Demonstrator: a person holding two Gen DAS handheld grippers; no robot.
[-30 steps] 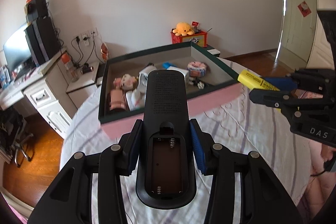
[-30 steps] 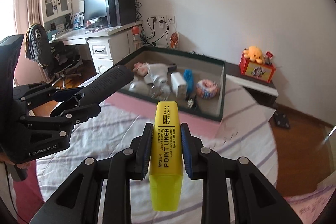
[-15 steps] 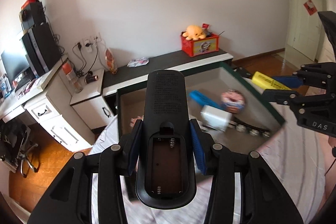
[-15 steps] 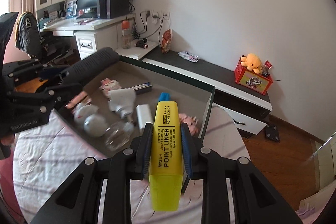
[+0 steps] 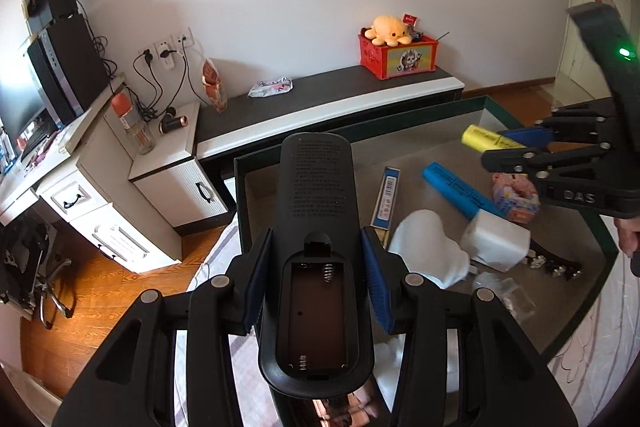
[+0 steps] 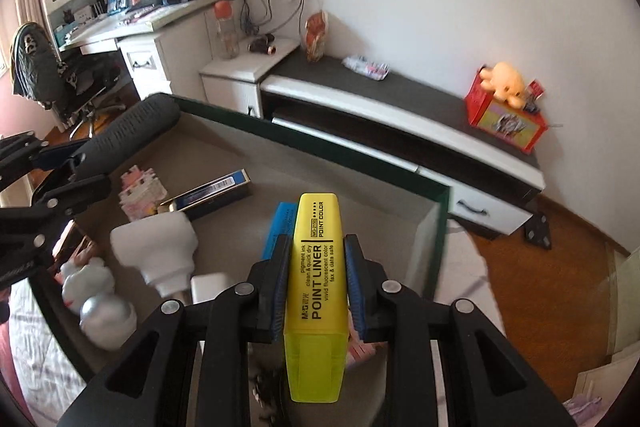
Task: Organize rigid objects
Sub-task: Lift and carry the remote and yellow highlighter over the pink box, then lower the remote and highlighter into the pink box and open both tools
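Left gripper (image 5: 316,267) fingers clamped on the black remote (image 5: 316,211) at mid-body, back side up (battery cover off, bay empty), its far end sticking out past the fingertips over the green-rimmed box (image 5: 400,115). Right gripper (image 6: 316,279) fingers clamped on the yellow highlighter (image 6: 316,291) at both long sides, label up, cap end toward the camera, far end over the box interior. A blue highlighter (image 5: 456,189), white charger (image 5: 494,241) and blue-labelled slim box (image 5: 388,197) lie on the box floor below.
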